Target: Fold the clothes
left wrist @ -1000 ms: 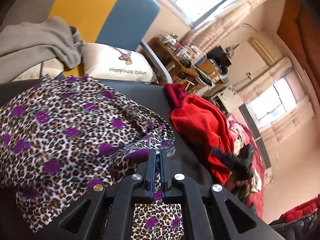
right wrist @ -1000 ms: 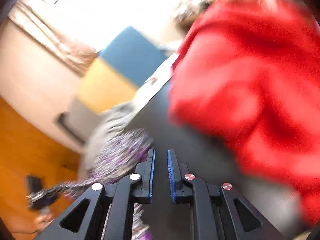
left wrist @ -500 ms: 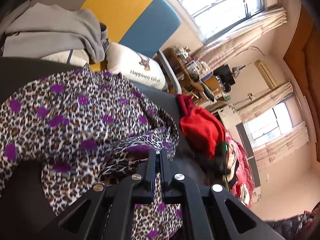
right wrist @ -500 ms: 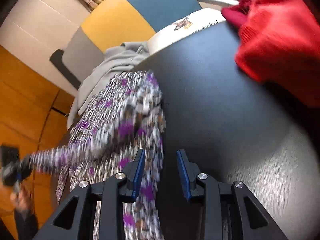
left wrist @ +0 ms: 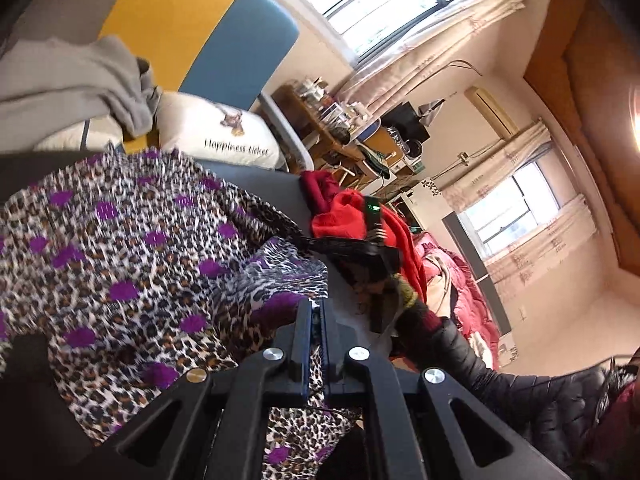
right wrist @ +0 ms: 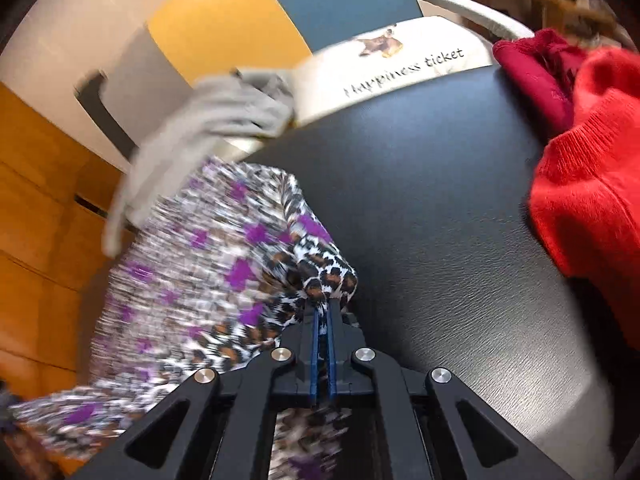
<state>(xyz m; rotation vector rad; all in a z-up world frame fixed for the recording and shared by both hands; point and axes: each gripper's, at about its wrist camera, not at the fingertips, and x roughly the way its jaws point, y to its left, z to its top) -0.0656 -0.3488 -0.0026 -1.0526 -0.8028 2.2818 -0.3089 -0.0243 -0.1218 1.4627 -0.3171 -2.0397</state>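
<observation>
A leopard-print garment with purple spots (left wrist: 132, 256) lies spread on the dark table (right wrist: 432, 208). My left gripper (left wrist: 316, 308) is shut on its edge, cloth hanging between and below the fingers. My right gripper (right wrist: 323, 312) is shut on another bunched edge of the same garment (right wrist: 224, 280). In the left wrist view the right gripper (left wrist: 352, 246) shows at the garment's far edge, held by a dark-sleeved arm.
A red sweater (right wrist: 588, 184) lies on the table's right side, also in the left wrist view (left wrist: 360, 216). A grey garment (left wrist: 80, 80) and a white "Happiness ticket" pillow (left wrist: 216, 136) sit behind the table against a yellow and blue chair (left wrist: 208, 32).
My right gripper swung from the red sweater to the leopard garment, opened, then shut on its edge. My left gripper stayed shut on the garment and shifted slightly.
</observation>
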